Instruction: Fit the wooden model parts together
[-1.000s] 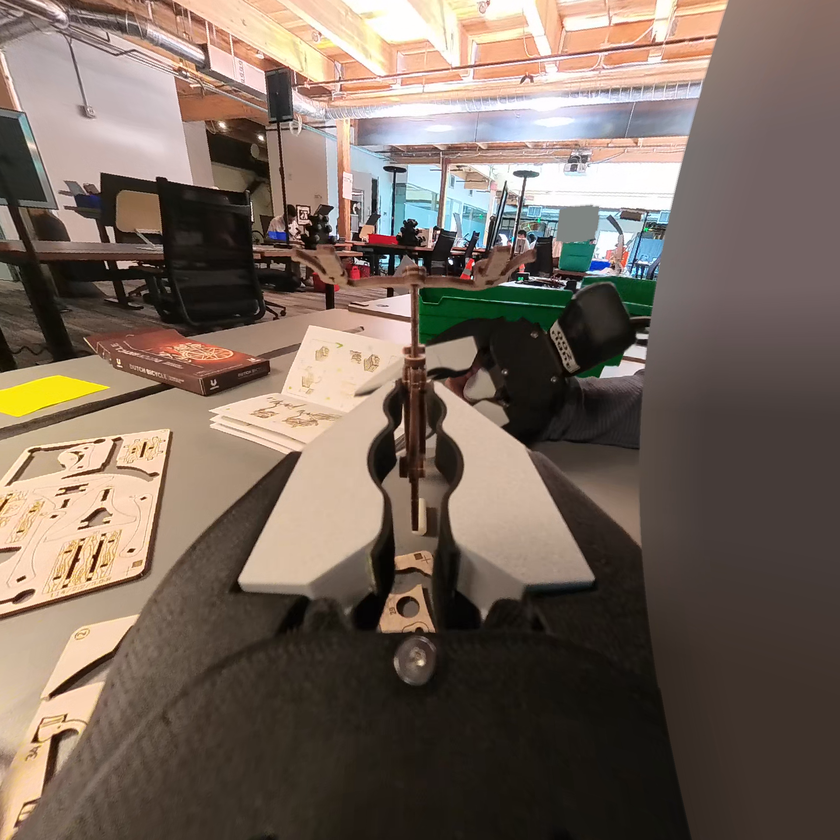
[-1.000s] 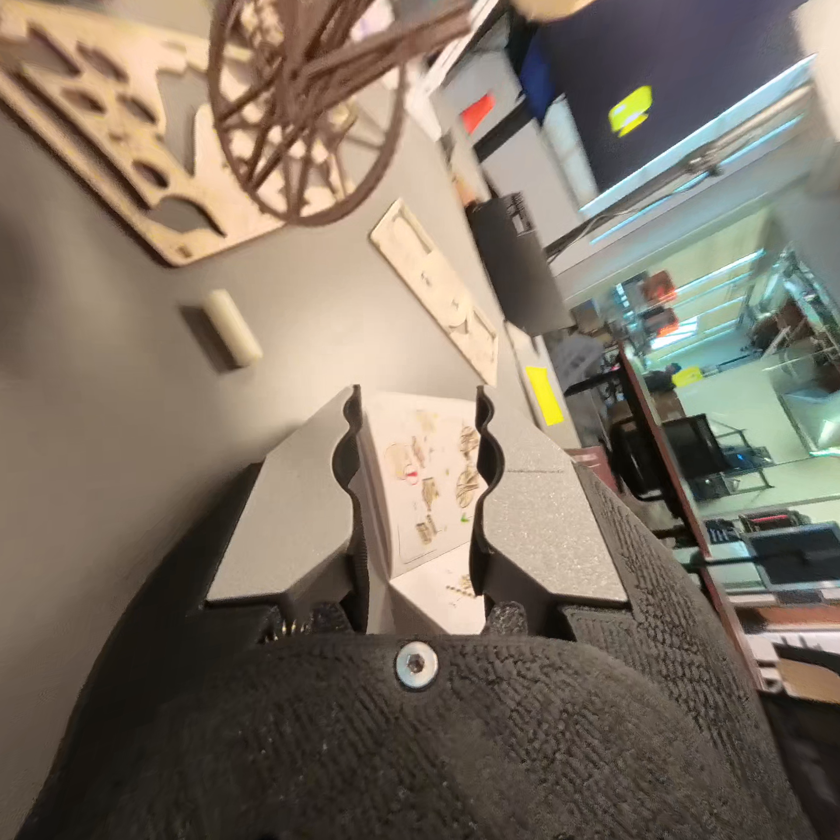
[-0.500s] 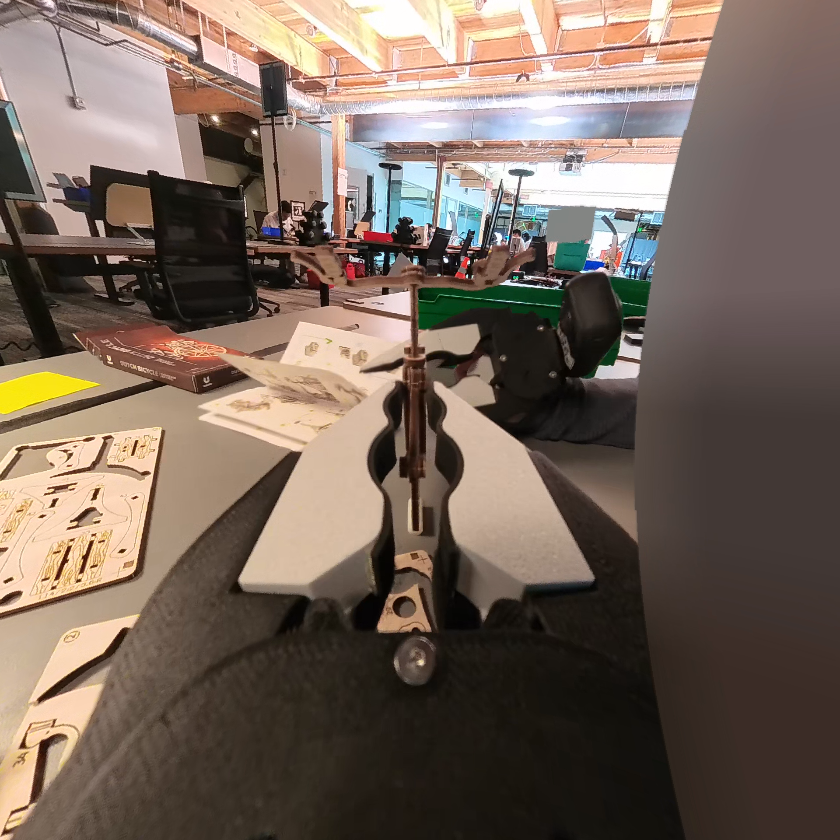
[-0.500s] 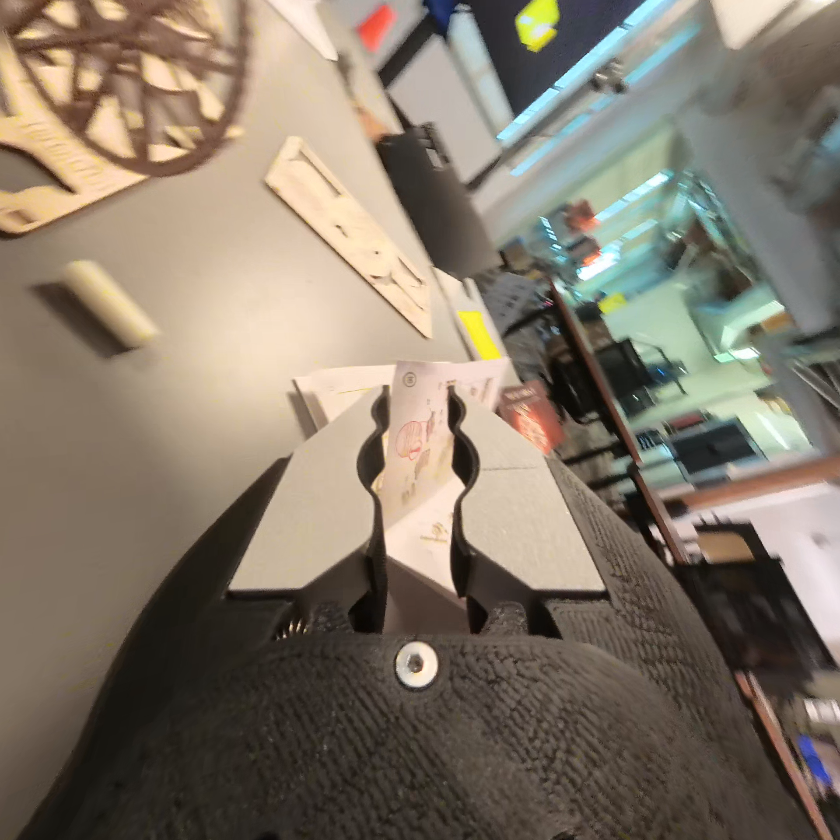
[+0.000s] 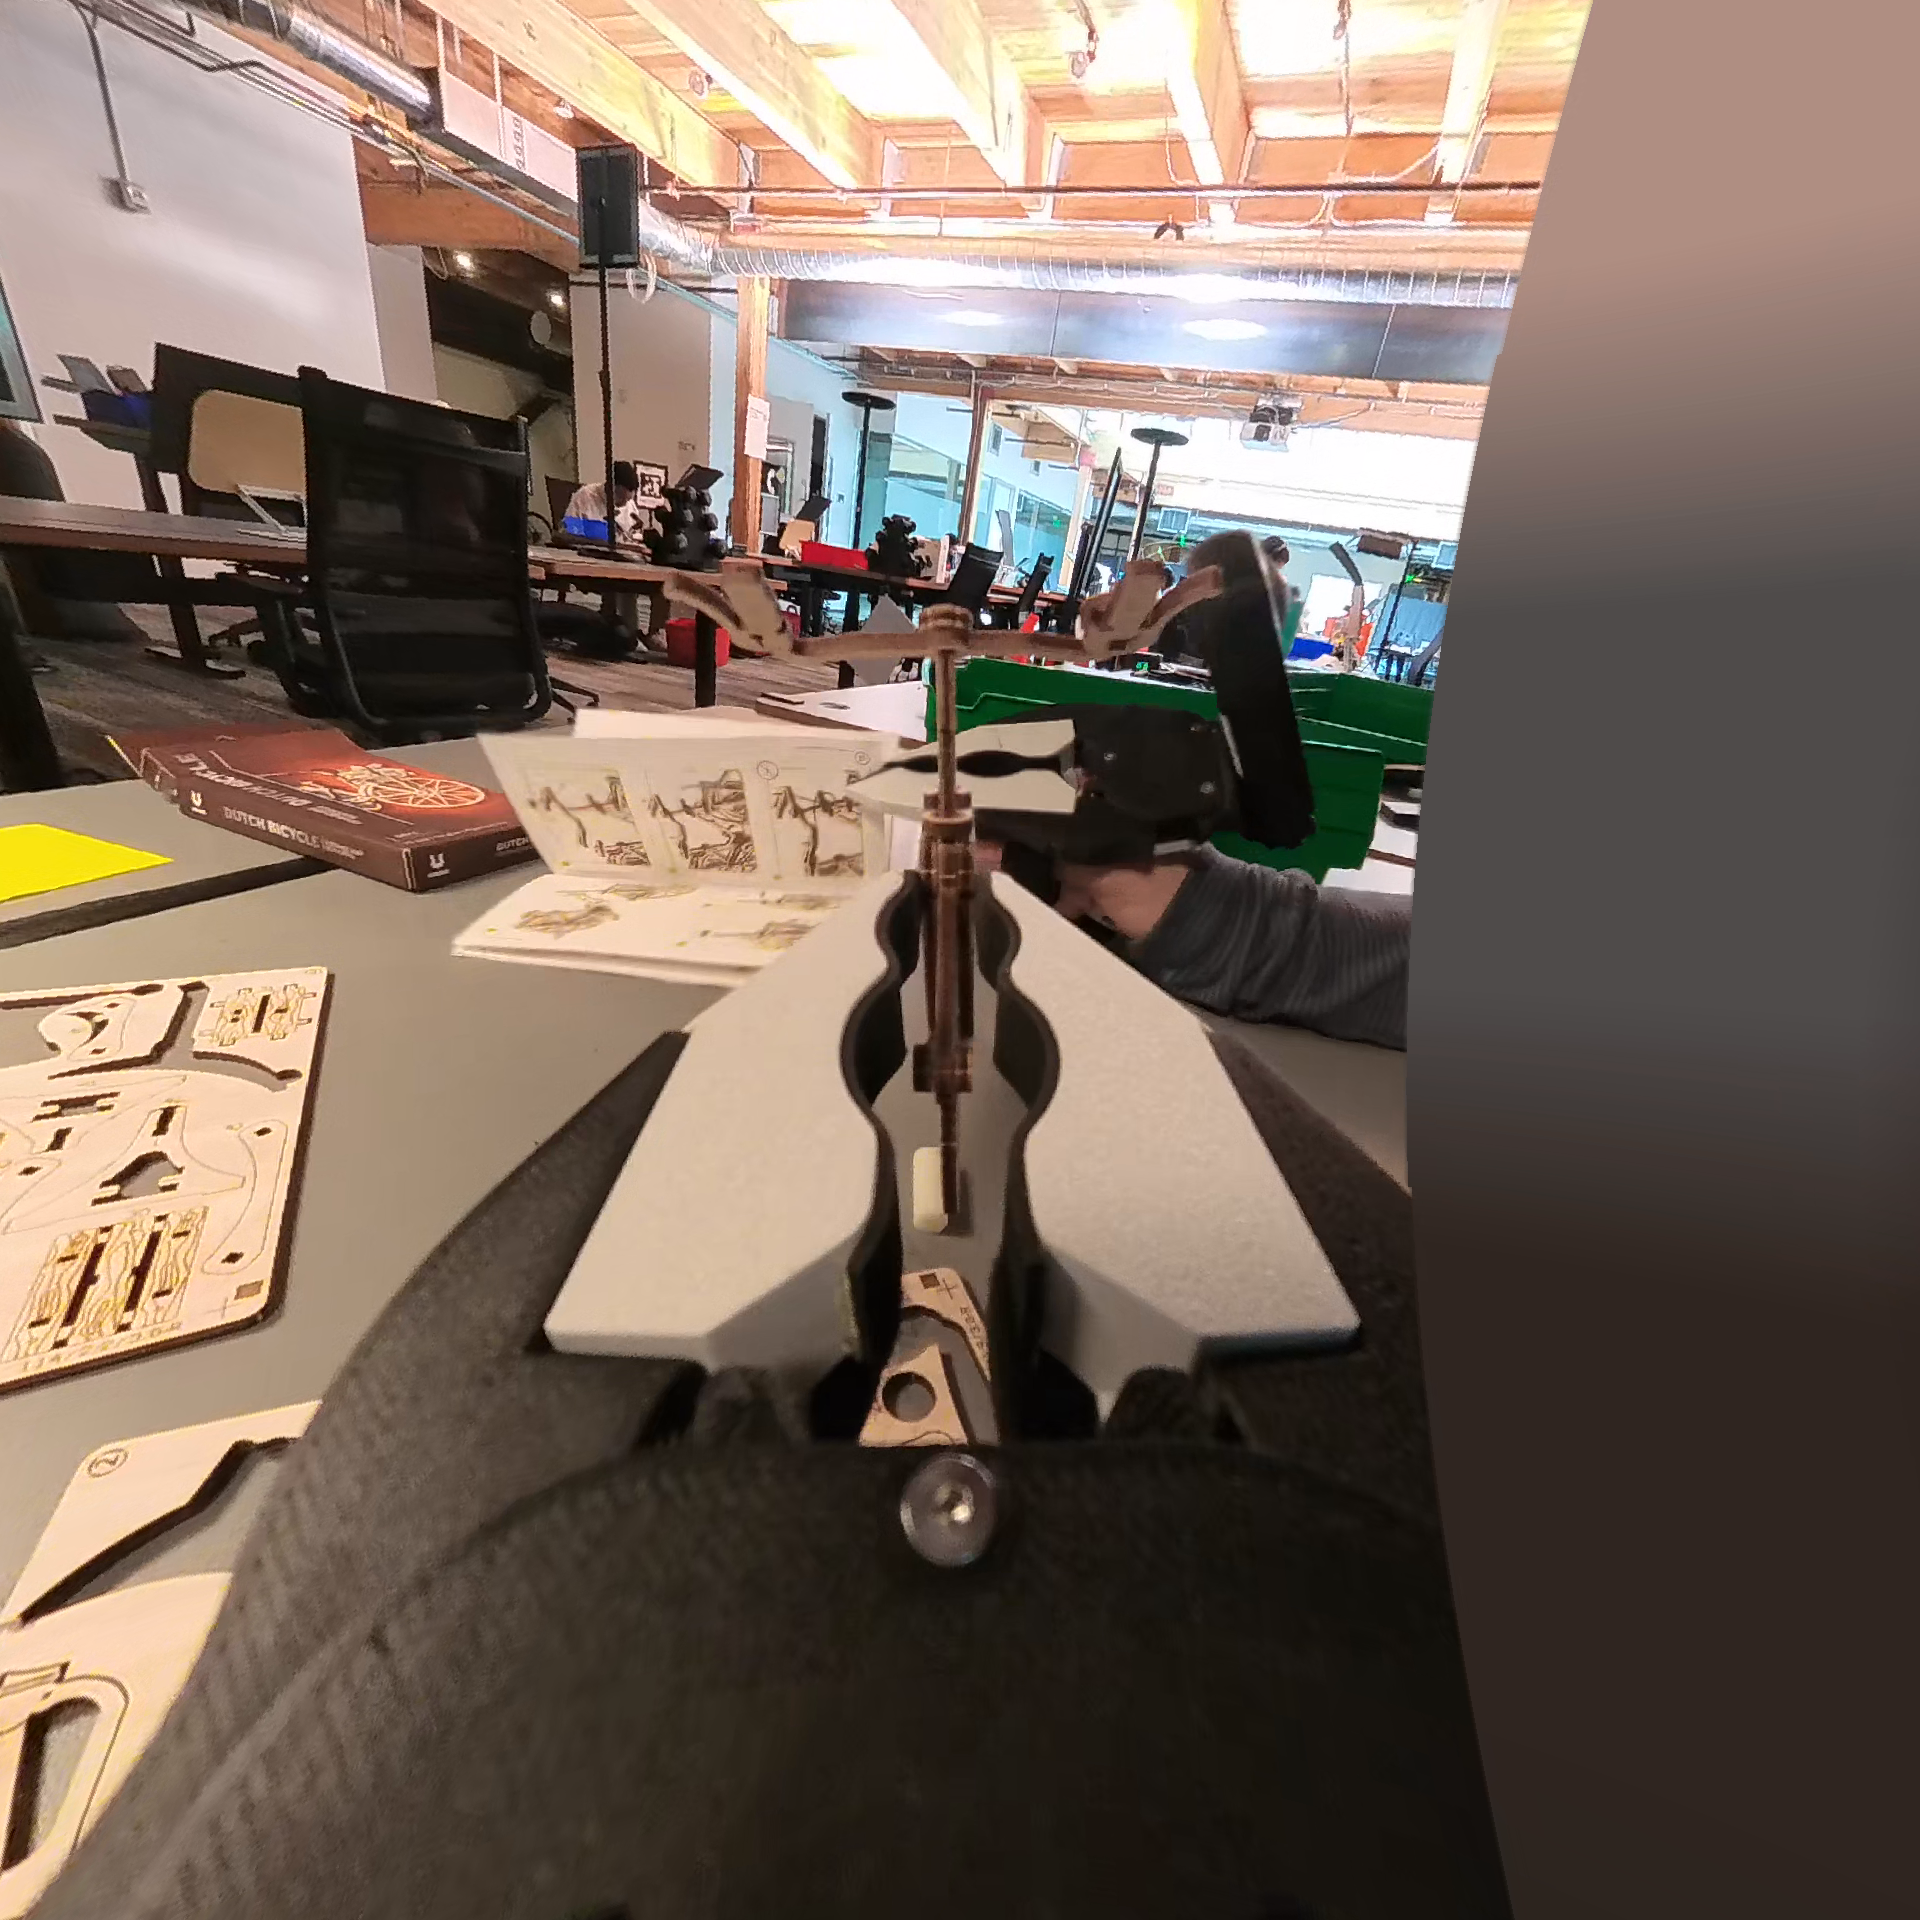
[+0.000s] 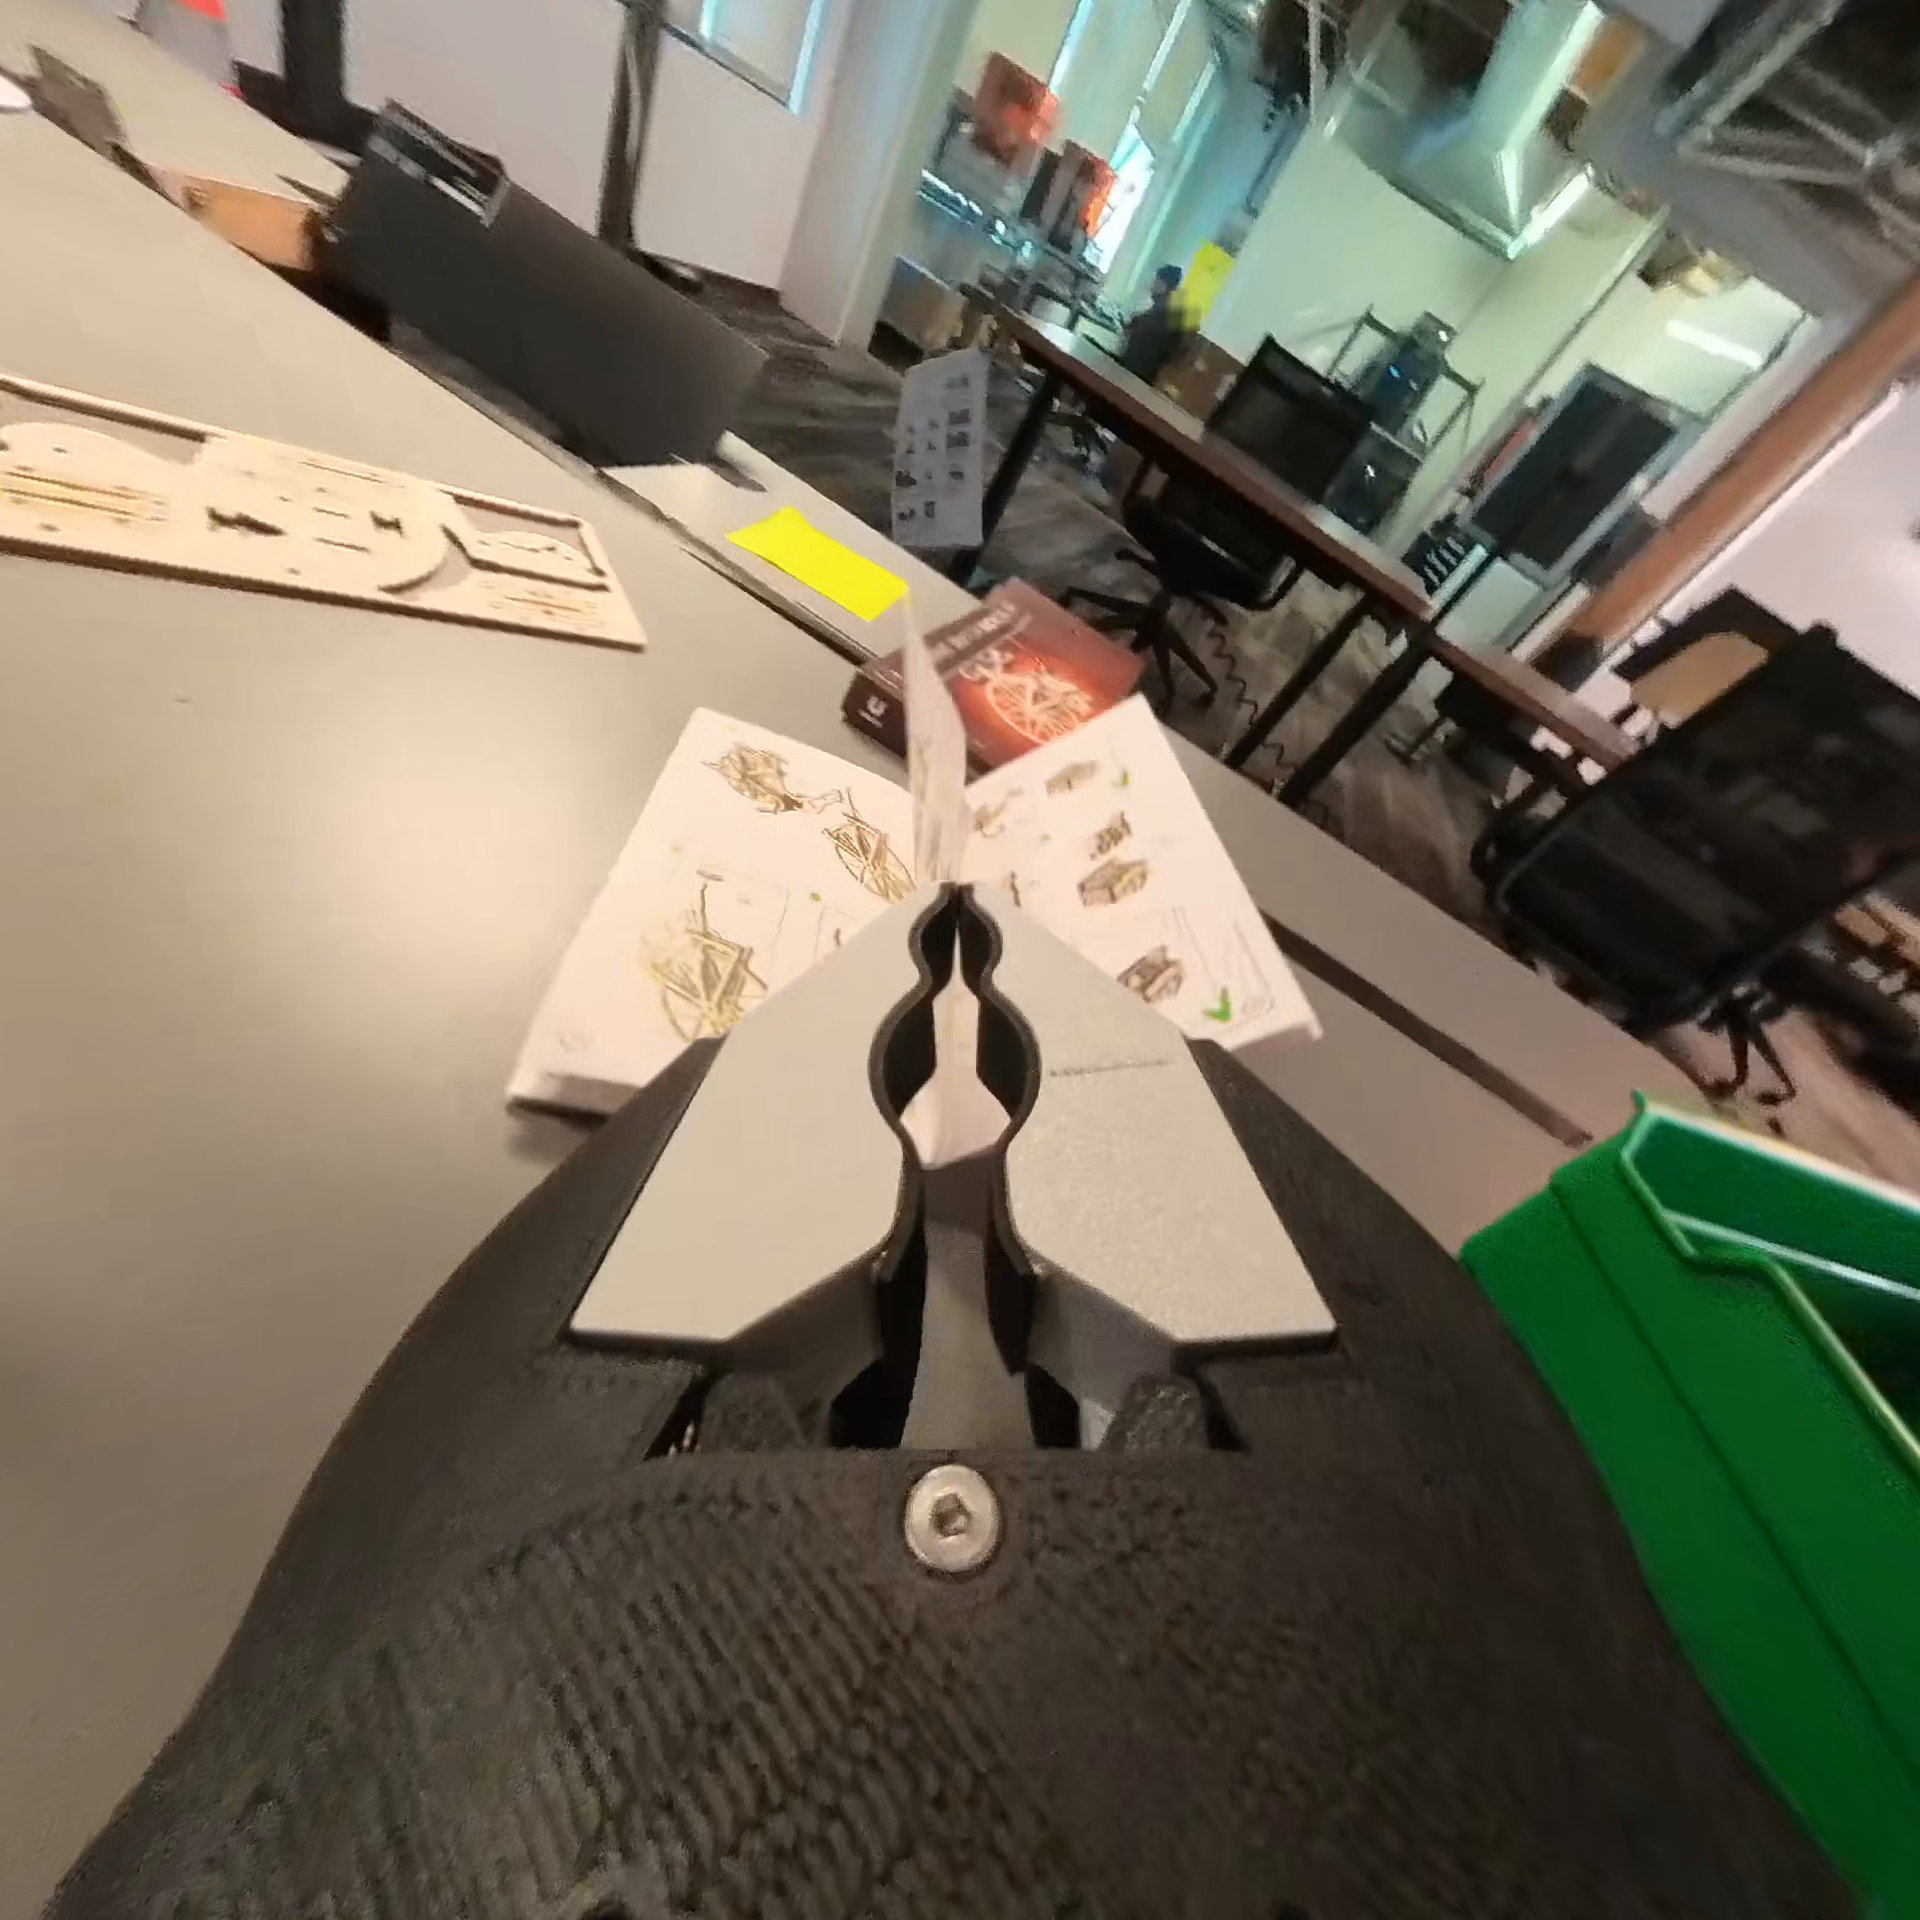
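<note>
My left gripper [image 5: 943,894] is shut on the dark wooden model [image 5: 940,727], seen edge-on and upright, with its handlebar [image 5: 935,636] spread above the fingertips. My right gripper [image 6: 954,896] is shut on one page [image 6: 932,758] of the open instruction booklet [image 6: 748,914] and holds that page up on edge. In the left wrist view the right gripper [image 5: 977,769] shows beyond the model, with the raised page [image 5: 707,810] to its left. A small white peg [image 5: 928,1190] lies on the grey table between my left fingers.
Punched wooden part sheets [image 5: 135,1143] [image 6: 312,520] lie on the table's left. A brown kit box [image 5: 332,800] [image 6: 1008,686] and a yellow note [image 6: 816,561] sit behind the booklet. A green bin [image 6: 1714,1299] stands close on the right. A loose wooden piece [image 5: 925,1371] lies under my left gripper. One gripper's finger ends stand about 20 cm off the other's.
My right gripper swung over to the booklet, shut on a page and raised it upright. My left gripper kept holding the model almost still.
</note>
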`<state>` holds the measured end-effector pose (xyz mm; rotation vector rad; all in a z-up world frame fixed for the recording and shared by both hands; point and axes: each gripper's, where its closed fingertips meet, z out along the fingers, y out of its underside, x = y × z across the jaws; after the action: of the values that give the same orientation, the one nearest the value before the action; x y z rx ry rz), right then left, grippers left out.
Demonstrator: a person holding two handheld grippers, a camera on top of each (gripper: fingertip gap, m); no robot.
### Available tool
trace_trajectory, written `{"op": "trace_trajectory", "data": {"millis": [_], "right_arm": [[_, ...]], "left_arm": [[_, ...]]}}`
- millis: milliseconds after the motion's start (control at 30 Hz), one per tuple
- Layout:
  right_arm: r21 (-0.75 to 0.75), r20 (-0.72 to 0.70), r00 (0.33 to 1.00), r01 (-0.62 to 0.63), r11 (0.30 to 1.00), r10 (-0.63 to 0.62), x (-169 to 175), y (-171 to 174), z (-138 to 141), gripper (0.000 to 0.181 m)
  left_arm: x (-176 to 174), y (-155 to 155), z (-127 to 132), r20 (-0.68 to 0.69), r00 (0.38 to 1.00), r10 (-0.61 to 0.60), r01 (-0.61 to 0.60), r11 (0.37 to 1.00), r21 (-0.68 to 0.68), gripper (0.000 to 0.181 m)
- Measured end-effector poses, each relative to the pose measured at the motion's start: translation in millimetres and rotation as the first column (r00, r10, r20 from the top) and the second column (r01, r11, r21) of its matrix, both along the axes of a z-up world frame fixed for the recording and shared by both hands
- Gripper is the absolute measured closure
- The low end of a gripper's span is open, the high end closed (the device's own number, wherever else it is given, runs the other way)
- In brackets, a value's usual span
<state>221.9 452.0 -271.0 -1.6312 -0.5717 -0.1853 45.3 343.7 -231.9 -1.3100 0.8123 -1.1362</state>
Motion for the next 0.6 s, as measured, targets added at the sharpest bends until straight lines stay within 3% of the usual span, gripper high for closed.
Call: {"op": "trace_trajectory", "data": {"millis": [100, 200, 267, 367, 467, 600], "right_arm": [[-0.044, -0.063, 0.997, 0.033, 0.998, -0.036, 10.9, 3.7, -1.6, 0.181], [-0.11, -0.245, 0.967, 0.038, 0.993, -0.064, 24.0, 6.9, -0.4, 0.181], [-0.163, -0.407, 0.91, 0.019, 0.987, -0.084, 34.5, 8.9, -0.8, 0.181], [-0.241, -0.638, 0.76, -0.04, 0.97, -0.127, 48.6, 11.2, -7.1, 0.181], [-0.27, -0.766, 0.622, -0.077, 0.96, -0.166, 60.6, 13.1, -12.1, 0.181], [-0.264, -0.759, 0.629, -0.063, 0.962, -0.168, 61.2, 13.1, -11.4, 0.181]], "left_arm": [[-0.4, -0.4, 0.5, 0.002, 1.0, 0.002, -0.002, 1.0, 0.005, 0.173], [0.3, -0.6, 0.4, 0.003, 1.0, 0.0, 0.0, 1.0, 0.002, 0.173], [0.6, -0.6, 0.3, 0.003, 1.0, -0.001, 0.001, 1.0, 0.0, 0.173], [0.5, -0.2, 0.3, 0.003, 1.0, 0.003, -0.003, 1.0, 0.0, 0.173], [0.3, 0.4, 0.4, 0.006, 1.0, 0.003, -0.003, 1.0, -0.005, 0.173], [0.2, 0.5, 0.6, 0.007, 1.0, 0.005, -0.005, 1.0, -0.005, 0.173]]}}
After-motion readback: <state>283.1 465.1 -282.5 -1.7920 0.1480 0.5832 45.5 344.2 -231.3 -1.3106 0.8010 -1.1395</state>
